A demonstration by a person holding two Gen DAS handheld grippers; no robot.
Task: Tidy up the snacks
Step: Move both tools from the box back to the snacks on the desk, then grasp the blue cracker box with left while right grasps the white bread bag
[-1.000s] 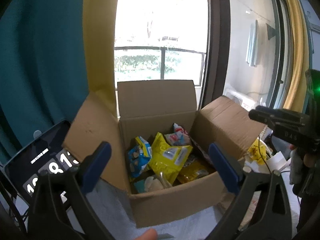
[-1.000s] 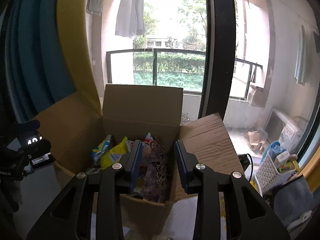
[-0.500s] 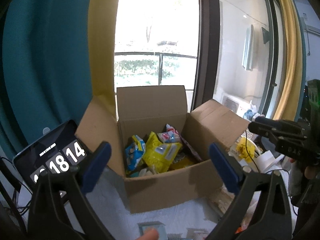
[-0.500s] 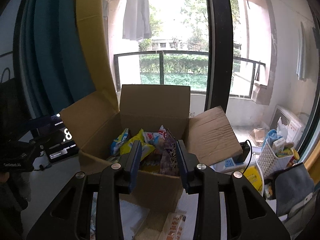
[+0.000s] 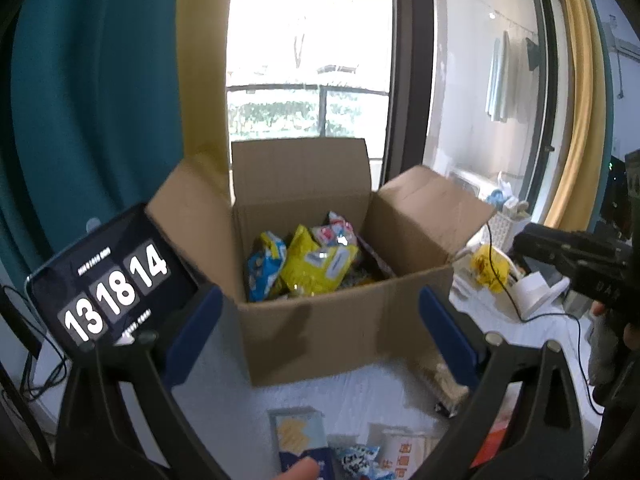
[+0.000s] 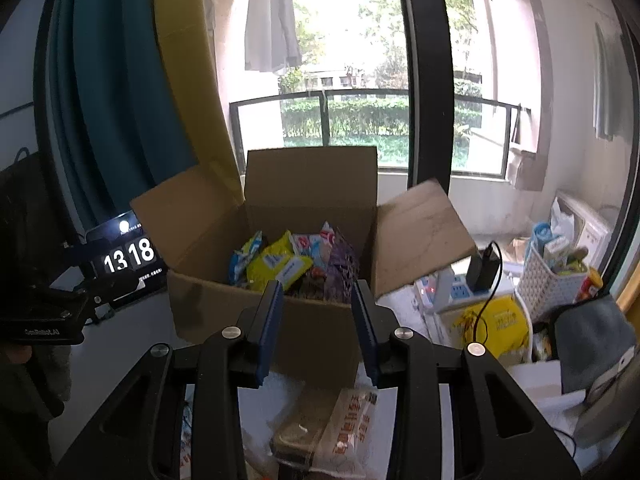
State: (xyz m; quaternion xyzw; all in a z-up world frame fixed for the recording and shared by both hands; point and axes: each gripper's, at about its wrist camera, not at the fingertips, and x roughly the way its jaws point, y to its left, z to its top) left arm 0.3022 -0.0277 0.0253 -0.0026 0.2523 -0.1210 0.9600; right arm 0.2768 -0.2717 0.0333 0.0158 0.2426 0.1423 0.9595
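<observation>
Both grippers pulled back toward the near side over the last second; the cardboard box (image 5: 328,312) now sits farther from both cameras, and loose packets on the table in front of it have come into view.

Left gripper (image 5: 320,332): fingers spread wide, nothing between them. It hovers above the near table edge, aimed at the box front.

Right gripper (image 6: 318,332): fingers parted to a narrow gap, empty. It hangs just above a tan wrapped snack (image 6: 332,424) lying near the box's front wall.

Box: flaps up, already holding a yellow bag (image 5: 320,264), a blue bag (image 5: 262,262), a purple bag (image 6: 340,264) and others packed upright.

Still on the white cloth (image 5: 240,420), near side: a blue-and-white packet (image 5: 296,436), a small light-blue packet (image 5: 356,456), plus the tan one. Print unreadable.

Tablet clock (image 5: 108,284) stands left of the box; a white basket (image 6: 556,280) of odds and ends stands to the right.

Judgement: the retreat looks like a reset between placements. The task is partly done; the tan snack under the right gripper seems the likeliest next pick. Its film wrapper may slip or crumple in a narrow pinch.
</observation>
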